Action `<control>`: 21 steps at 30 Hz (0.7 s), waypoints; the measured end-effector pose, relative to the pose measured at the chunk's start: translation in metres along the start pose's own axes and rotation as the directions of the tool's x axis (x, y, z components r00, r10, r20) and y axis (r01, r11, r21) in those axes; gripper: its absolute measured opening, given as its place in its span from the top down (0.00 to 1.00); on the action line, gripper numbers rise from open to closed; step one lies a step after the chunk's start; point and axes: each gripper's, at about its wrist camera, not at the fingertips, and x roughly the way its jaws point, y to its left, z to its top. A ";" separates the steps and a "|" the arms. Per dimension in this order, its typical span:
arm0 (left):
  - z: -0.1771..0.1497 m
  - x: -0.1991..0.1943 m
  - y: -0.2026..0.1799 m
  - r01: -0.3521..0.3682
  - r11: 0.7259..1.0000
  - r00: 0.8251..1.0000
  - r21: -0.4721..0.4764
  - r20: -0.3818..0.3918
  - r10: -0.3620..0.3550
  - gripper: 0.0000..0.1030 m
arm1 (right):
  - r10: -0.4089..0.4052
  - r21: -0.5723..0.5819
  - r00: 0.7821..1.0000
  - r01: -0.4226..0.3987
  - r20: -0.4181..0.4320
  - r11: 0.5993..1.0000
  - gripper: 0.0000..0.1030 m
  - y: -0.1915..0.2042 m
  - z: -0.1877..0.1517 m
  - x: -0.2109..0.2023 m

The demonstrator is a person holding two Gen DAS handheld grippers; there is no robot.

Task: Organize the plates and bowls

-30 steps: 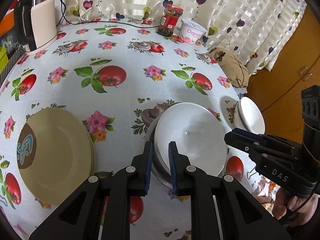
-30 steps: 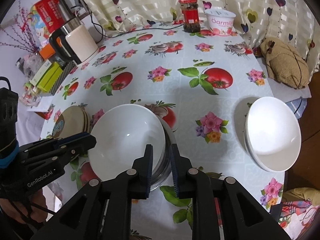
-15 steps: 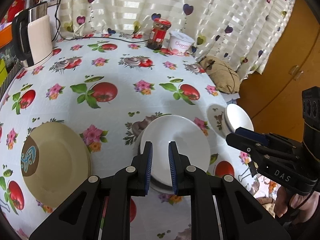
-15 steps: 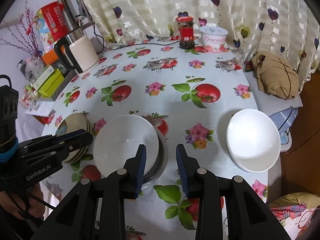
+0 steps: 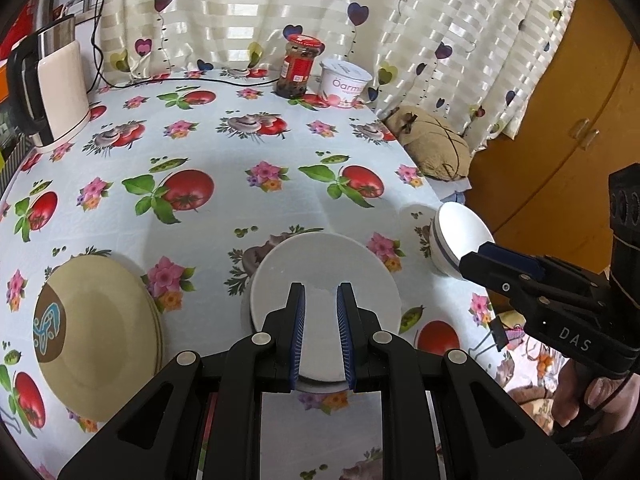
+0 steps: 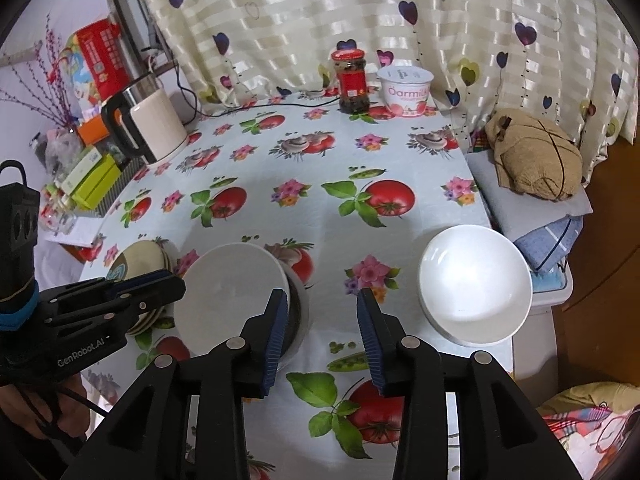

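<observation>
A large white bowl (image 5: 326, 276) sits in a metal bowl on the tomato-print table; it also shows in the right wrist view (image 6: 232, 296). My left gripper (image 5: 321, 304) hovers above its near rim, jaws a small gap apart and empty. My right gripper (image 6: 322, 312) is open and empty, above the table just right of the bowl. A stack of white bowls (image 6: 476, 284) stands at the table's right edge, also in the left wrist view (image 5: 456, 236). Beige plates (image 5: 96, 332) are stacked at the left.
A kettle (image 5: 52, 88), a red-lidded jar (image 5: 298, 66) and a yogurt tub (image 5: 346, 82) stand at the back by the curtain. A burlap bundle (image 6: 536, 156) lies off the right edge. Boxes (image 6: 92, 176) sit left of the table.
Both grippers lifted up and back from the white bowl. My right gripper opened wide. My left gripper's jaws parted slightly.
</observation>
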 end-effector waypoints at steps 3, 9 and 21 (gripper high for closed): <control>0.002 0.001 -0.004 0.003 1.000 1.000 0.008 -0.002 -0.002 0.84 | -0.004 0.007 1.000 0.004 0.007 1.000 0.65 -0.004 0.000 -0.002; 0.007 0.007 -0.015 0.016 0.999 1.000 0.030 -0.011 -0.016 0.84 | -0.015 0.025 1.000 0.015 0.011 1.000 0.64 -0.014 0.000 -0.003; 0.025 0.031 -0.053 0.079 0.992 0.996 0.095 -0.052 -0.074 0.84 | -0.072 0.105 0.997 0.069 0.025 0.992 0.59 -0.056 -0.003 -0.009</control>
